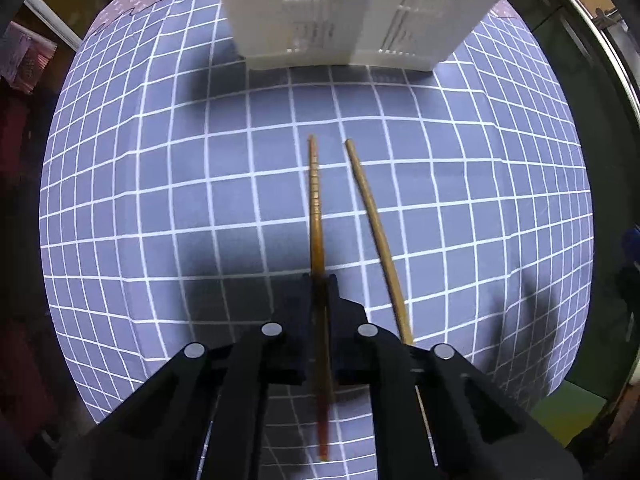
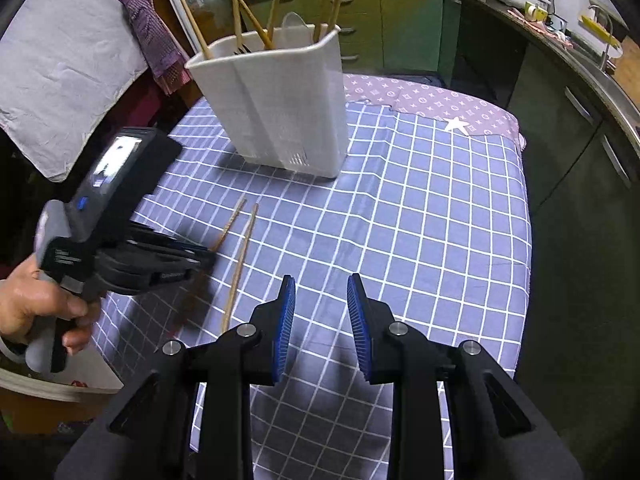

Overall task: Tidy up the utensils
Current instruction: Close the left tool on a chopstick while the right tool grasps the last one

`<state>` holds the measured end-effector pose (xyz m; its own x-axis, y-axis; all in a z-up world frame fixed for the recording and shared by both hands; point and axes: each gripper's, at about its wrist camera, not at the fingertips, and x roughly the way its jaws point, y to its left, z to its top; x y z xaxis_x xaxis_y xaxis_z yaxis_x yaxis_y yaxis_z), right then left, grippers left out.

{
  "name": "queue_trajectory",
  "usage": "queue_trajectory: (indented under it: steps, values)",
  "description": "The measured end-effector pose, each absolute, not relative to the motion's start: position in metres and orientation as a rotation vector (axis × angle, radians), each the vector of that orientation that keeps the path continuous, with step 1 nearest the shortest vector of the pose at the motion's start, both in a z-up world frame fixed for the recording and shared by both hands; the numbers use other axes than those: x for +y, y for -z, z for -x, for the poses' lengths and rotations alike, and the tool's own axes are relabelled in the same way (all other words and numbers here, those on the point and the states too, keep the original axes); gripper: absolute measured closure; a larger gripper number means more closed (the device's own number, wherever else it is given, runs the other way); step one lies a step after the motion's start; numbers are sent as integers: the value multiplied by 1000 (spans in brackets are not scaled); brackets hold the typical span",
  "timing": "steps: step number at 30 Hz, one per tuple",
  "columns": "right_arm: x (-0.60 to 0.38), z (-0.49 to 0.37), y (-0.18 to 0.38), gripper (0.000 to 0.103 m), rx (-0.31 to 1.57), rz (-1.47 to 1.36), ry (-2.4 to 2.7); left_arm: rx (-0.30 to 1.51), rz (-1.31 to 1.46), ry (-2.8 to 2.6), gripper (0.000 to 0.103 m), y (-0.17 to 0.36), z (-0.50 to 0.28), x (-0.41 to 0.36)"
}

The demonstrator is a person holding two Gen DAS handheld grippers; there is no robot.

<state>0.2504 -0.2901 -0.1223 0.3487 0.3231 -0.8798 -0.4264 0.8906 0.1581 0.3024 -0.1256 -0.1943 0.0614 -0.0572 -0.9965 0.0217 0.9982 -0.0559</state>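
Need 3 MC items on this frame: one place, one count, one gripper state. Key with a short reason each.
1. Where does the white utensil holder stand?
A. on the checked tablecloth, beyond the chopsticks
B. on the kitchen counter
C. on the floor

2. How many chopsticks lie on the cloth outside the holder?
A. one
B. two
C. four

3. What is the state of the left gripper?
A. open above the cloth
B. shut on nothing
C. shut on the darker chopstick

Key: 1 A, the holder's base rests on the cloth past the chopstick tips. 2 B, the darker one and the lighter chopstick lie side by side. 3 C, the left wrist view shows the jaws closed against that stick, while the right gripper stands open and empty.
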Motion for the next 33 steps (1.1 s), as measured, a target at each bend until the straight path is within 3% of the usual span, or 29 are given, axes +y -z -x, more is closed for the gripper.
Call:
queue_trajectory:
  steps: [14,29,33]
  values:
    - [-196,-275,180,76,1352,180,-587,1166,32,136,96,102,-230,-71]
    - [-145,-296,212,86,1448,324,-488,1038,-27,192,96,82,-203,-55]
    - [-144,-295,214,95,1436,330,-464,1028,-26,195,96,85,-202,-52]
